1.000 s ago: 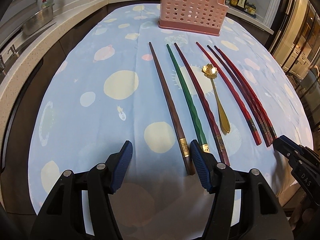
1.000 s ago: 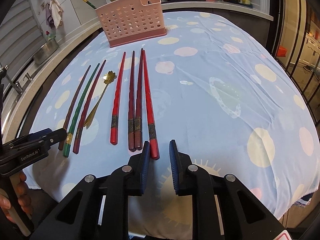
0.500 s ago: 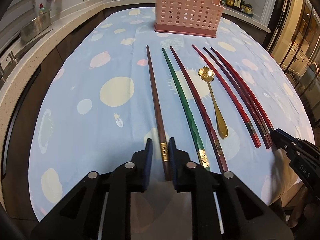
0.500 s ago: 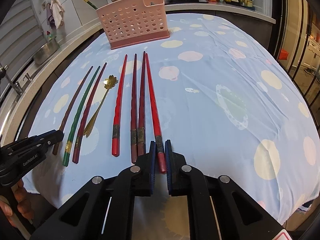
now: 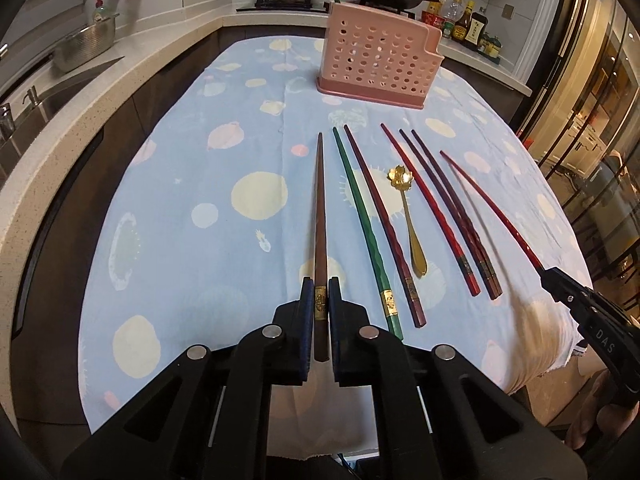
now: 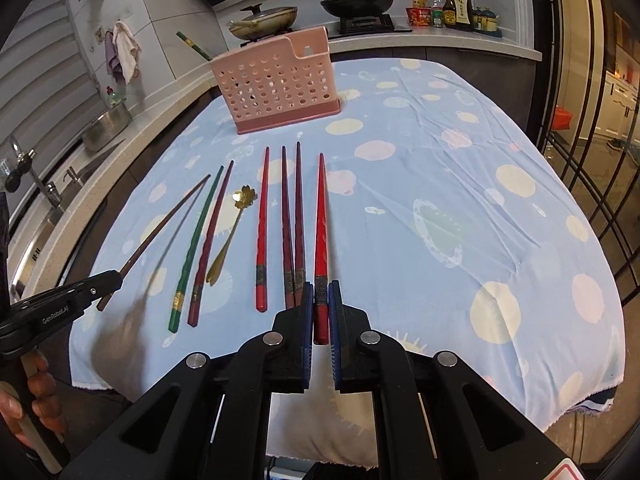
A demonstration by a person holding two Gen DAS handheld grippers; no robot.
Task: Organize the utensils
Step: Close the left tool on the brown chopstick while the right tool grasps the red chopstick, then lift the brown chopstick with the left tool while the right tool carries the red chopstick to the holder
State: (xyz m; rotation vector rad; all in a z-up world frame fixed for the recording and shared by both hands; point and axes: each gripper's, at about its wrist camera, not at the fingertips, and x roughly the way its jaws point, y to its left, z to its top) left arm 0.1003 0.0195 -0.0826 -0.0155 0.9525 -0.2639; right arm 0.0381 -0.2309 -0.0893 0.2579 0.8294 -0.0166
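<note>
Gold spoon (image 5: 409,216), eight chopsticks (image 5: 429,208), one holder (image 5: 378,66)

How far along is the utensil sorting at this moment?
Early. The pink holder has just one green utensil sticking out of it. In hand: the left gripper is shut on the brown chopstick, and the right gripper is shut on a red chopstick. Left on the cloth: five chopsticks, among them the green chopstick, and the gold spoon.
</note>
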